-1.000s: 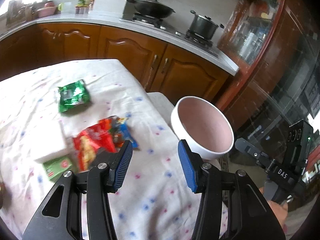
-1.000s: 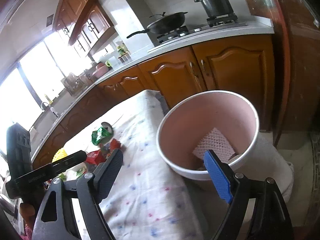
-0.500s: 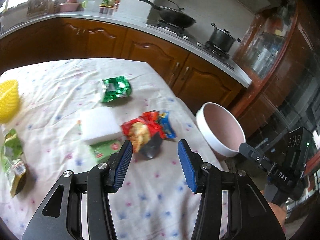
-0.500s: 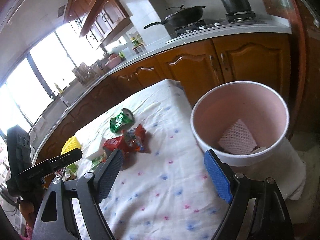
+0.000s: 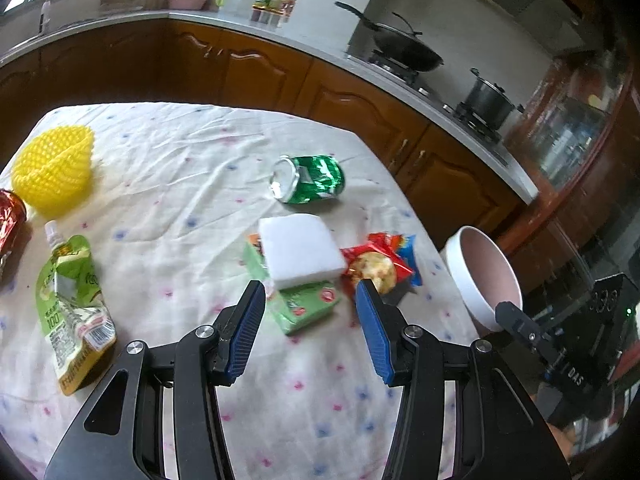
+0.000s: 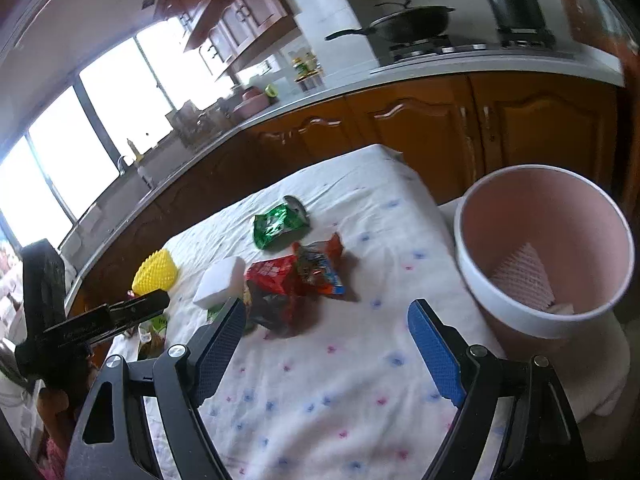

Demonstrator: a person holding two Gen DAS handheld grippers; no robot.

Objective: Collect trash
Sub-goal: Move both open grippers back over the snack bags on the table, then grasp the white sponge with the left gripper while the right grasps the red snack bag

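A crumpled red snack wrapper [image 5: 376, 266] lies on the white cloth-covered table [image 5: 180, 184] just ahead of the left gripper [image 5: 310, 328], close to its right fingertip; the gripper's blue-padded jaws are spread apart with nothing between them. Touching the wrapper on its left is a white foam block [image 5: 300, 250] resting on a flat green packet [image 5: 304, 306], directly ahead of the gap between the jaws. Farther ahead lies a crushed green drink can [image 5: 310, 180] on its side. Off to the left of the gripper are a green spouted juice pouch [image 5: 72, 308] and, beyond it, a yellow knobbly plastic basket [image 5: 54, 168]. To the right, past the table edge, stands a round bin with white outside and pink inside [image 5: 480, 276]. The right gripper [image 6: 326, 340] is likewise spread wide and empty, the wrapper [image 6: 296, 276] ahead of its left finger, the bin [image 6: 532, 320] close on its right holding a pale mesh sleeve [image 6: 522, 276].
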